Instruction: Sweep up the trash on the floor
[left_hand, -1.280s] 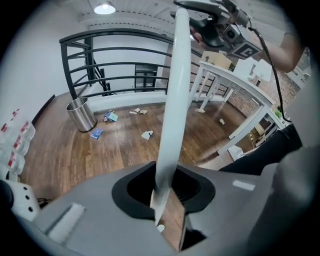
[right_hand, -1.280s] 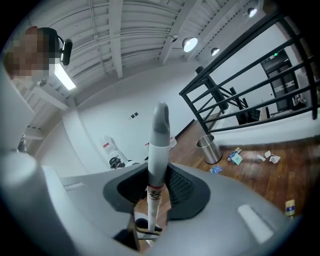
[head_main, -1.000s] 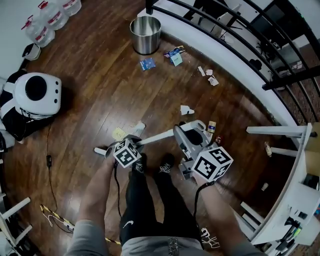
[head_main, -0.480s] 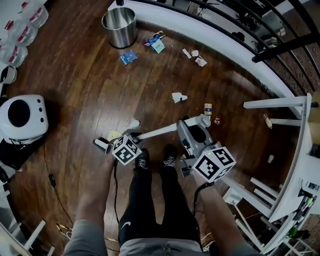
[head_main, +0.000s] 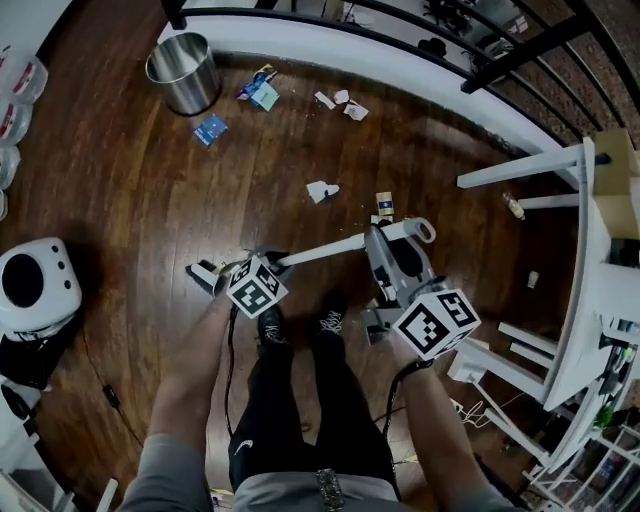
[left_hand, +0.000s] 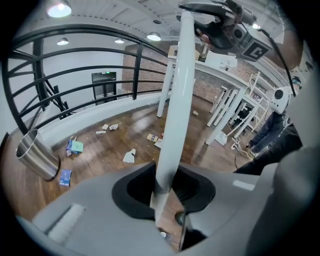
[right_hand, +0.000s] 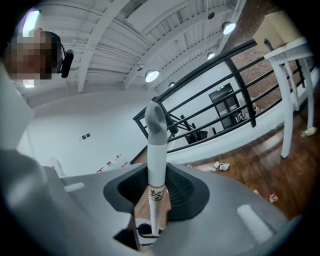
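Trash (head_main: 320, 190): crumpled white paper and blue wrappers, strewn across the dark wooden floor (head_main: 130, 200) from eleven to one o'clock.
Long white broom handle (head_main: 330, 247): left gripper (left_hand: 162, 186) clamps it low, right gripper (right_hand: 156, 192) clamps it near the top.
Stroke: probably best as short pulls into one pile, clear of the round steel bin (head_main: 183, 72).

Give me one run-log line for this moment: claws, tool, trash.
left claw: shut on broom handle | right claw: shut on same handle, upper end | trash: scraps on floor, unswept
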